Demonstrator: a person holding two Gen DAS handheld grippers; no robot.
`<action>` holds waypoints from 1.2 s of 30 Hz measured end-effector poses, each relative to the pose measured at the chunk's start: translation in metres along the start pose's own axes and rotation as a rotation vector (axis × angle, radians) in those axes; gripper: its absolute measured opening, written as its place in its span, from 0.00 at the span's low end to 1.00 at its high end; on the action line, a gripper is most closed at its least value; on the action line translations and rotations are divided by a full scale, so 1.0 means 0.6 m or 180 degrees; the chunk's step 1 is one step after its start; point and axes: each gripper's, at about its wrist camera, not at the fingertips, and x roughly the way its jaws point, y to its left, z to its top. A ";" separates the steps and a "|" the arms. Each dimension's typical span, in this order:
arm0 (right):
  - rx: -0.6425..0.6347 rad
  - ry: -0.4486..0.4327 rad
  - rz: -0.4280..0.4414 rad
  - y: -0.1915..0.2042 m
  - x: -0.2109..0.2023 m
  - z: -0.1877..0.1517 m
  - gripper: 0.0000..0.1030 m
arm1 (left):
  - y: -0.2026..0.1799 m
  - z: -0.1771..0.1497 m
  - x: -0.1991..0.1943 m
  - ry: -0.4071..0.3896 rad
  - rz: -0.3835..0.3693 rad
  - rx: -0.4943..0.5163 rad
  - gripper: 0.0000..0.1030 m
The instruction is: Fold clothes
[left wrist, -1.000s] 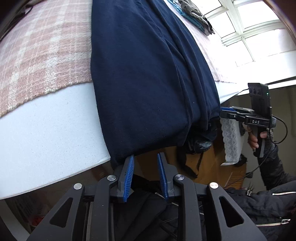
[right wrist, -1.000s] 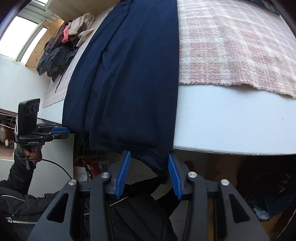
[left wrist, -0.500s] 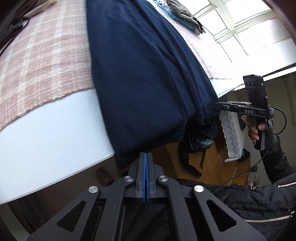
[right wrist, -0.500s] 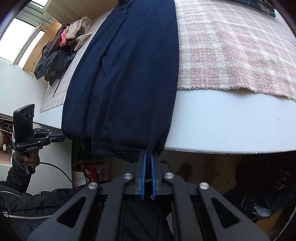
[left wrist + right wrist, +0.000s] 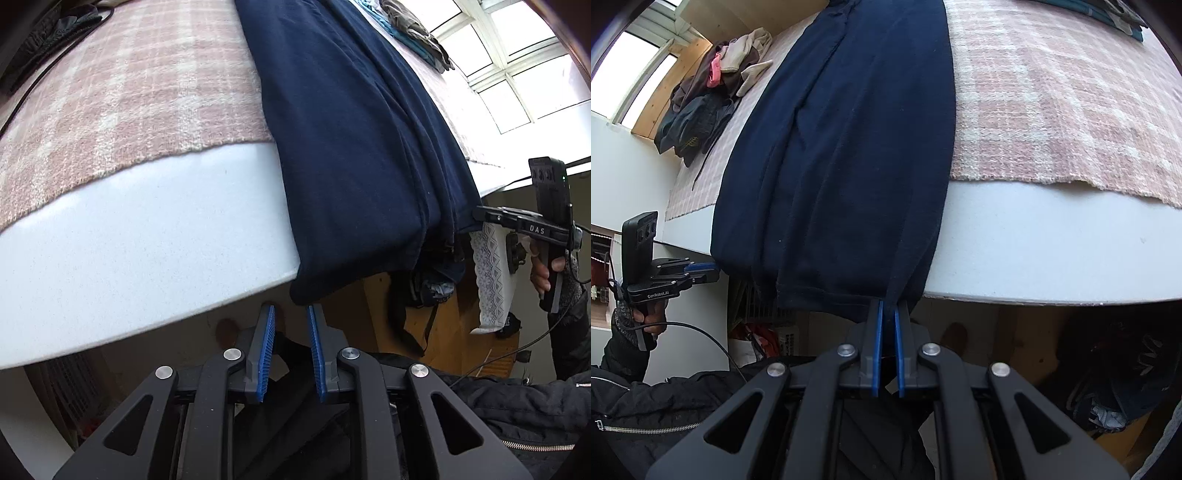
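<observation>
Garment: one dark navy piece of clothing, laid lengthwise across the bed, its lower hem hanging over the near edge of the mattress. It rests partly on a pink checked blanket that stops short of that edge, leaving bare white mattress on both sides of the cloth.

Handling, as we judge it: soft knit, light to middling in weight, limp, not slippery, not fragile. It will sag and crease wherever it is unsupported, so we want it held at two points along the hanging hem, near the outer corners, and lifted evenly.

Left gripper: our blue pads are parted and opening, just below the hem's corner. Nothing sits between them; the cloth hangs just above and to the side of the tips.

Right gripper: our pads are pressed nearly together at the hem on the other side. In the right wrist view a fold of the navy cloth runs down into the narrow gap, so we read it as pinched there.

Also present: a heap of other clothes at the far corner of the bed, well apart from the navy piece.

Risk, as we judge it: lifting on one pinch alone would drag the garment askew.
</observation>
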 end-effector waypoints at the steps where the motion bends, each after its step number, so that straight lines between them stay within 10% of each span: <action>1: -0.0006 0.0014 -0.0003 0.000 0.002 0.001 0.07 | 0.001 0.003 0.002 -0.0011 0.0006 0.0001 0.17; 18: 0.0069 0.0085 0.0184 -0.015 0.014 0.005 0.05 | 0.013 0.011 -0.002 0.0010 -0.0269 0.0034 0.03; 24: 0.0342 0.0049 0.0790 -0.022 -0.015 0.013 0.04 | 0.010 0.022 -0.049 -0.0048 -0.0803 -0.0009 0.03; 29: 0.0719 -0.0358 0.1352 -0.040 -0.071 0.049 0.04 | 0.010 0.070 -0.103 -0.0272 -0.1222 -0.0159 0.03; 36: 0.0888 -0.0607 0.1636 -0.083 -0.096 0.189 0.04 | 0.029 0.217 -0.152 -0.0677 -0.1186 -0.0250 0.03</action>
